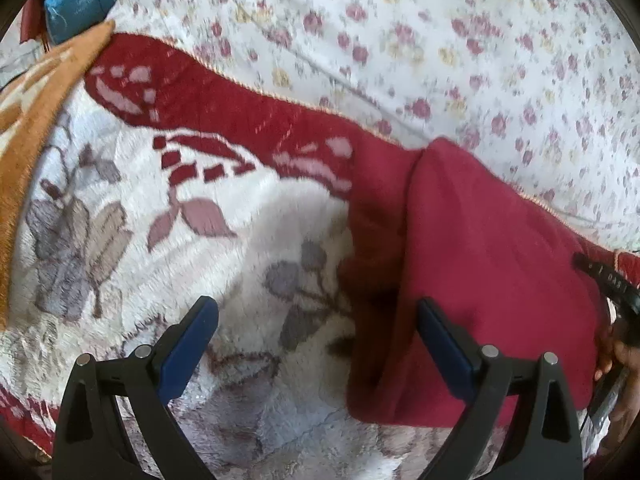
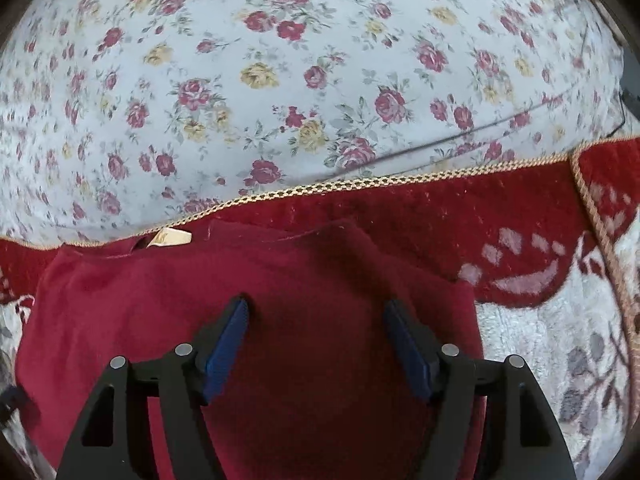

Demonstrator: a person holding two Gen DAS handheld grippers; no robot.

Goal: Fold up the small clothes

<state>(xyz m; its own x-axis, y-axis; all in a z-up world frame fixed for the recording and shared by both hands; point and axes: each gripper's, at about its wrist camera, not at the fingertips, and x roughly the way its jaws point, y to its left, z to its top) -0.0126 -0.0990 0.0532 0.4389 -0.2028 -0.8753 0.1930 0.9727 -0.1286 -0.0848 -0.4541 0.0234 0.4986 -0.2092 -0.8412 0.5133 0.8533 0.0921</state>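
Observation:
A small dark red garment (image 2: 304, 312) lies folded on a plush blanket, with a pale label (image 2: 170, 237) showing at its far edge. My right gripper (image 2: 316, 310) hovers right over its middle, open, nothing pinched between the blue pads (image 2: 226, 344). In the left wrist view the same red garment (image 1: 488, 272) lies to the right. My left gripper (image 1: 316, 308) is open over the white floral blanket (image 1: 240, 240), its right finger (image 1: 444, 348) above the garment's left edge.
The blanket has a red border (image 1: 224, 104) with gold trim and rests on a rose-print sheet (image 2: 280, 80). A blue packet (image 1: 76, 0) lies far left. A hand (image 1: 620, 364) with the other gripper's body shows at the right edge.

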